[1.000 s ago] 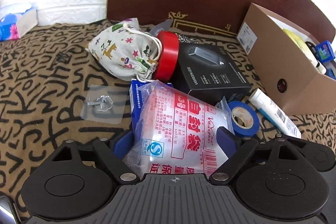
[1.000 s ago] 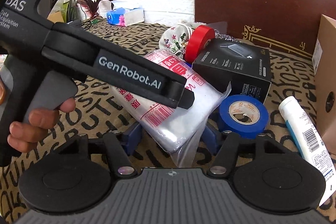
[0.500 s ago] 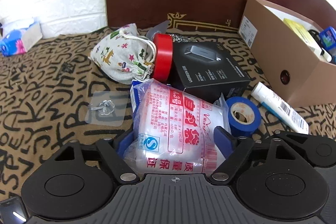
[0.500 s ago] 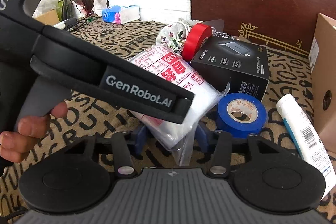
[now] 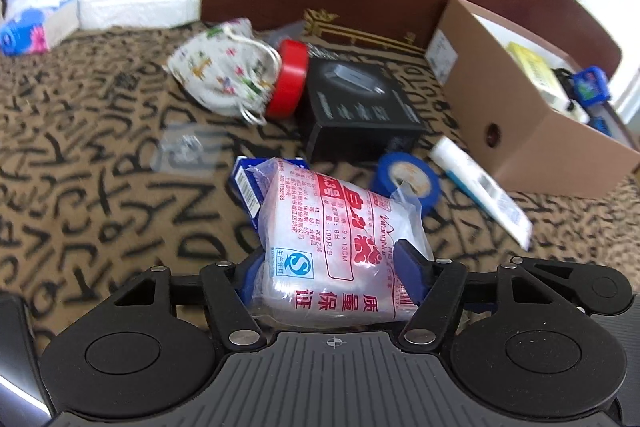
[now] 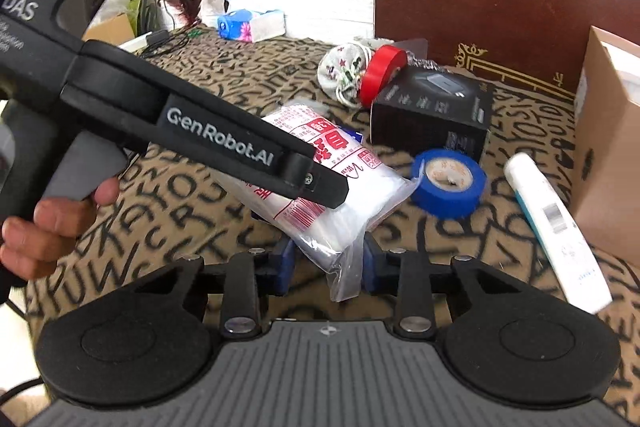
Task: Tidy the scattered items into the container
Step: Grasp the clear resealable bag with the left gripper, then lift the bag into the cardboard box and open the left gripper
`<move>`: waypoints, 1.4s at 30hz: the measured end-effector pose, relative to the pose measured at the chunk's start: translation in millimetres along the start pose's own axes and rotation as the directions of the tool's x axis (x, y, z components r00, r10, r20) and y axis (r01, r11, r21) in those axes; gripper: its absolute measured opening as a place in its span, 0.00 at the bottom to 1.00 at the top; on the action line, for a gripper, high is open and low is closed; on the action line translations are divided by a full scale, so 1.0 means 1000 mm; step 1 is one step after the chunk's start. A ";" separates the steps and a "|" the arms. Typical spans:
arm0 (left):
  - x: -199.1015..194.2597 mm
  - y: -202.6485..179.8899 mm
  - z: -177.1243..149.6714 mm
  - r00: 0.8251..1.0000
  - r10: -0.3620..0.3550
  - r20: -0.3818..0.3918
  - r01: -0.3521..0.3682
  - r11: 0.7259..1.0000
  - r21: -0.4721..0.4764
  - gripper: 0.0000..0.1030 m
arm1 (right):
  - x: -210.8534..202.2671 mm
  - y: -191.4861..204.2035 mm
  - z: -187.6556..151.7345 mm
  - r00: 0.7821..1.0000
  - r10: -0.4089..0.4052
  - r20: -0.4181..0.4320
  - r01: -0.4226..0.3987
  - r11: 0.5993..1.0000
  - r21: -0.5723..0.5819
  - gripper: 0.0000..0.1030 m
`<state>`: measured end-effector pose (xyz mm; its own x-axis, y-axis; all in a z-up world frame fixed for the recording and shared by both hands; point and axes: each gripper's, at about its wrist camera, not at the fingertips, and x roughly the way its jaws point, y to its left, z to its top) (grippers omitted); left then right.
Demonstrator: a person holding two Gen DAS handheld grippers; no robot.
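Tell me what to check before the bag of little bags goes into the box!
1. Left gripper shut on the zip-bag pack: ok, both blue pads press its sides.
2. Right gripper holding the pack's loose corner too: cannot tell; the corner sits between its pads, contact unclear.
3. Pack lifted clear of the patterned cloth: cannot tell.
4. Cardboard box open on top: ok.
5. Room inside the box: cannot tell; a yellow item and a blue item already lie there.
6. Path to the box: not ok; the blue tape roll and white tube lie in between, so lift over them.
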<state>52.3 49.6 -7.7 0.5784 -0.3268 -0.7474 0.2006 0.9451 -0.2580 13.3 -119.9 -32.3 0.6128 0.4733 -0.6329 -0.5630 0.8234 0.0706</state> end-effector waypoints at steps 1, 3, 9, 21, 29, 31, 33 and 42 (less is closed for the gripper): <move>-0.001 -0.002 -0.004 1.000 -0.016 -0.006 0.016 1.000 0.003 0.65 | -0.006 0.001 -0.005 1.000 -0.002 -0.003 0.002 1.000 -0.003 0.36; -0.003 -0.009 -0.012 0.999 -0.042 -0.015 0.042 0.999 0.025 0.66 | -0.018 0.002 -0.015 1.000 -0.006 -0.012 0.006 1.000 -0.005 0.36; -0.003 -0.017 -0.023 0.998 -0.052 -0.032 0.054 0.997 0.061 0.81 | -0.030 0.000 -0.033 0.999 -0.036 -0.011 0.036 0.999 -0.018 0.45; -0.015 -0.027 -0.018 1.000 -0.003 -0.030 0.007 0.990 0.143 0.66 | -0.025 -0.003 -0.030 1.000 -0.015 0.012 0.015 1.000 -0.026 0.57; -0.019 -0.035 -0.016 0.999 0.038 -0.011 -0.036 0.985 0.171 0.55 | -0.030 -0.003 -0.026 1.000 -0.013 0.014 0.014 0.999 -0.037 0.44; -0.026 -0.038 -0.015 0.999 0.036 -0.006 -0.034 0.985 0.171 0.55 | -0.039 -0.002 -0.025 1.000 -0.007 0.025 0.008 0.999 -0.045 0.42; -0.033 -0.043 -0.013 1.000 0.030 0.005 -0.031 0.985 0.172 0.55 | -0.049 -0.001 -0.023 0.999 -0.014 0.039 0.017 0.998 -0.067 0.41; -0.060 -0.082 0.021 0.992 -0.036 0.121 0.006 0.971 0.240 0.55 | -0.095 -0.021 0.000 0.982 -0.097 0.163 0.109 0.992 -0.065 0.41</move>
<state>17.4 -7.8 71.1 0.6619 -0.3583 -0.6584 0.3880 0.9153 -0.1081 -32.7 -182.2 26.4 0.7465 0.4358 -0.5028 -0.5281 0.8478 -0.0492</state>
